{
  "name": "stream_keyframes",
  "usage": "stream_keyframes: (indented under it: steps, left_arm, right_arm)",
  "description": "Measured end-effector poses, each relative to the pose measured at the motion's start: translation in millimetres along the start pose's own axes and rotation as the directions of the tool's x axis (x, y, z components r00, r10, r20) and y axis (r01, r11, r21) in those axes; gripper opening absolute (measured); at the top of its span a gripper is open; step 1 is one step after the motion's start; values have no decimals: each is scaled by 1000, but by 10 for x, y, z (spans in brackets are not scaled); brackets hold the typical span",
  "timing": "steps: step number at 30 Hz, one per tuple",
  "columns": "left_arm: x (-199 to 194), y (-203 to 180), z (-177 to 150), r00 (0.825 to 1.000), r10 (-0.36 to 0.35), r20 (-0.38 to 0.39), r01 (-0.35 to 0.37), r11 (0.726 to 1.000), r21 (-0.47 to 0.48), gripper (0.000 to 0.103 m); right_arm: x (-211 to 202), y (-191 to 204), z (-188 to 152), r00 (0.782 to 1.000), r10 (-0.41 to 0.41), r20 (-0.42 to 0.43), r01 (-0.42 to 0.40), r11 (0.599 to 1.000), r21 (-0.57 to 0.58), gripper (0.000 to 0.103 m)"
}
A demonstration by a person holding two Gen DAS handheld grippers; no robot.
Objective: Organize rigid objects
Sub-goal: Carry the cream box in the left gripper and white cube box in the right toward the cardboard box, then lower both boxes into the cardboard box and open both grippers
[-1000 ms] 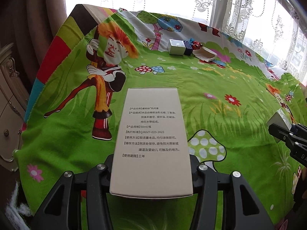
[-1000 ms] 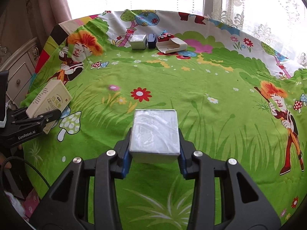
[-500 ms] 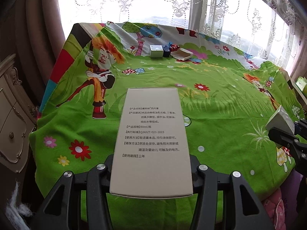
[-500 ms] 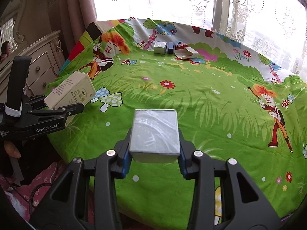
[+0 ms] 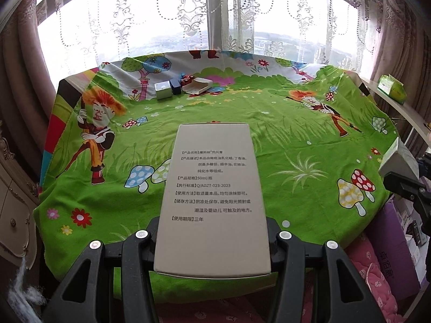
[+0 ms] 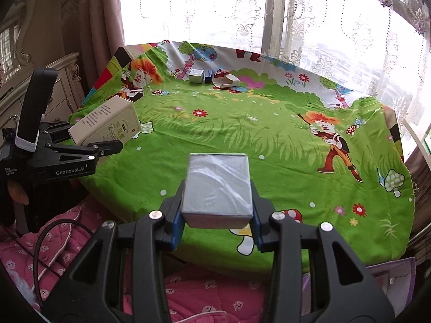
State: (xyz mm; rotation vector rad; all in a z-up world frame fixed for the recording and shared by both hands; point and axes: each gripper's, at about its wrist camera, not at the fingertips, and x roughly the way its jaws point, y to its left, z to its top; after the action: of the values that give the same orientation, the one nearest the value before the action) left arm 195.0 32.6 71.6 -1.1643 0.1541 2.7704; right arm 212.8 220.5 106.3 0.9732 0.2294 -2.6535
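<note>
My left gripper [image 5: 212, 245] is shut on a tall beige carton [image 5: 212, 196] with printed Chinese text, held in the air before the table's near edge. It also shows in the right wrist view [image 6: 107, 123]. My right gripper [image 6: 216, 223] is shut on a silver plastic-wrapped box [image 6: 218, 188], also off the near edge; that box shows at the right of the left wrist view [image 5: 398, 158]. At the table's far side stand a small white box [image 5: 163, 90], a dark blue box [image 5: 175, 86] and a flat white box [image 5: 198, 86].
The table wears a green cartoon cloth [image 5: 269, 113] [image 6: 242, 123]. A window with lace curtains [image 5: 215, 13] lies behind it. A cream dresser [image 6: 67, 80] stands at the left, a shelf with a green pack [image 5: 390, 88] at the right, pink bedding [image 6: 215, 290] below.
Both grippers have pulled back from the table and risen, each keeping its box. The whole table and the window now show, and the far boxes look smaller.
</note>
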Motion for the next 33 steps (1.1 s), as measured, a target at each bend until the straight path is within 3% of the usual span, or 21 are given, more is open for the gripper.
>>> stream_keyframes:
  steps: [7,15,22,33]
  left_arm:
    - [-171,-472,47,999,-49,22,46,991,125,52]
    - [-291,-1132,-11,993,-120,18,109,949,294,52]
    - [-355,-1662,-45,985,-171,-4,156,892,424,52]
    - [-479,-2436,-173,967,-250,-50,230,772,593,52]
  right_arm:
    - [-290,-308,-309,998,-64,9,64,996,59,44]
    - [-499,-716,-601,991,-137,-10,137,980,147,44]
    - [-777,-1070,-793,975,-222,-12,220,951,216,44]
    - [-1120,-1531,-1196,937,-345,-58,347,890,296,44]
